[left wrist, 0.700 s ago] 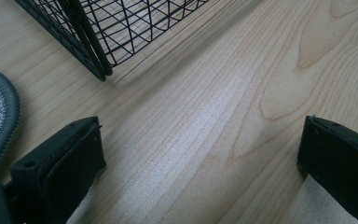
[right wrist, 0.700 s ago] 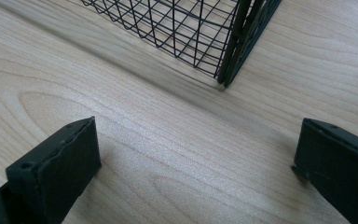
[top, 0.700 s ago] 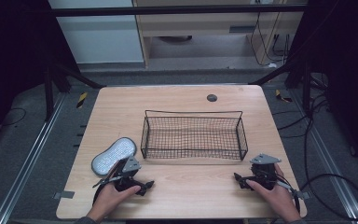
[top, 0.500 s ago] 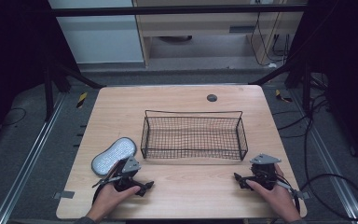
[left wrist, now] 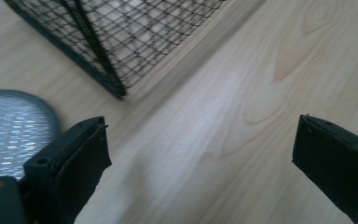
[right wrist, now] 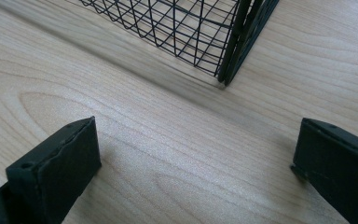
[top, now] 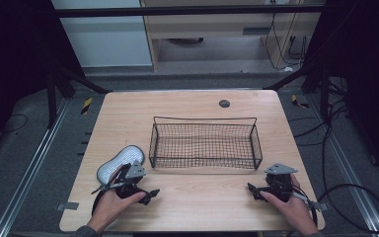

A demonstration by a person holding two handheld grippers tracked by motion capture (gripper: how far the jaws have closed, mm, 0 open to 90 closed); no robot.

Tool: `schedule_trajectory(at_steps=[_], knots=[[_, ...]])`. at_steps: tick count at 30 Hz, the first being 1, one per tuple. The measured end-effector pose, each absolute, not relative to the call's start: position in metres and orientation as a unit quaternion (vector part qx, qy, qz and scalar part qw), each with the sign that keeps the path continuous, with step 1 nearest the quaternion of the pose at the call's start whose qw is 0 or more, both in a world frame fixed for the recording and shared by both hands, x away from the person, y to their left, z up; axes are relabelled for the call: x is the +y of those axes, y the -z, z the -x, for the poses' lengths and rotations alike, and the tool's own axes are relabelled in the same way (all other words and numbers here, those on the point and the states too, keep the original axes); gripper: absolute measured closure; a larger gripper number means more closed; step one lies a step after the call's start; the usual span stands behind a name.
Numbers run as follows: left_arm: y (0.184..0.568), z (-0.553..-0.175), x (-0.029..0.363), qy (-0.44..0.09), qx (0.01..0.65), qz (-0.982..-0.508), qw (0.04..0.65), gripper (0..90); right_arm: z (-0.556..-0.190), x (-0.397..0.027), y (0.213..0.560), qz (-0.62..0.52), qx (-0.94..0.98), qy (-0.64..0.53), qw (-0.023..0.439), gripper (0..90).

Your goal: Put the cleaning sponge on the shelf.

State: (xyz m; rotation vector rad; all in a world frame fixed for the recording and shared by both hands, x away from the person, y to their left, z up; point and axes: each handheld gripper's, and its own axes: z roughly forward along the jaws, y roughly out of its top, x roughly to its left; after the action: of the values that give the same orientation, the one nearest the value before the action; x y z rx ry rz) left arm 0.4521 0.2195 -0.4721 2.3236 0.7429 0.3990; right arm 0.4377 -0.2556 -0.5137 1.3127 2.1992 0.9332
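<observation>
Nothing is done yet, I judge: the silver pad (top: 120, 163) lies on the table (top: 187, 106) at lower left, outside the empty wire basket (top: 205, 143). My left tongs (top: 145, 193) rest just beside it and my right tongs (top: 254, 189) sit lower right, both released and holding nothing.

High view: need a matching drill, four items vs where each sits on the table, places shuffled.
Things:
1. wire basket
2. silver pad
3. left gripper
4. right gripper

Places:
A. near right corner
B. middle of the table
C. near edge, just in front of the silver pad
D. left of the basket

Pairs: 1-B, 2-D, 3-C, 4-A
</observation>
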Motion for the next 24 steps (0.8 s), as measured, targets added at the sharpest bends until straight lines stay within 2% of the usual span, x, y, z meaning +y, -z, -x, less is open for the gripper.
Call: schedule_trajectory(at_steps=[14, 24], knots=[[0.455, -0.489, 0.268, -0.159, 0.362, -0.876, 0.275, 4.0, -0.438, -0.256, 0.514, -0.47, 0.79, -0.334, 0.208, 0.7], [0.456, -0.504, 0.276, -0.155, 0.361, -0.895, 0.211, 4.2, -0.437, -0.255, 0.514, -0.471, 0.789, -0.335, 0.208, 0.7]])
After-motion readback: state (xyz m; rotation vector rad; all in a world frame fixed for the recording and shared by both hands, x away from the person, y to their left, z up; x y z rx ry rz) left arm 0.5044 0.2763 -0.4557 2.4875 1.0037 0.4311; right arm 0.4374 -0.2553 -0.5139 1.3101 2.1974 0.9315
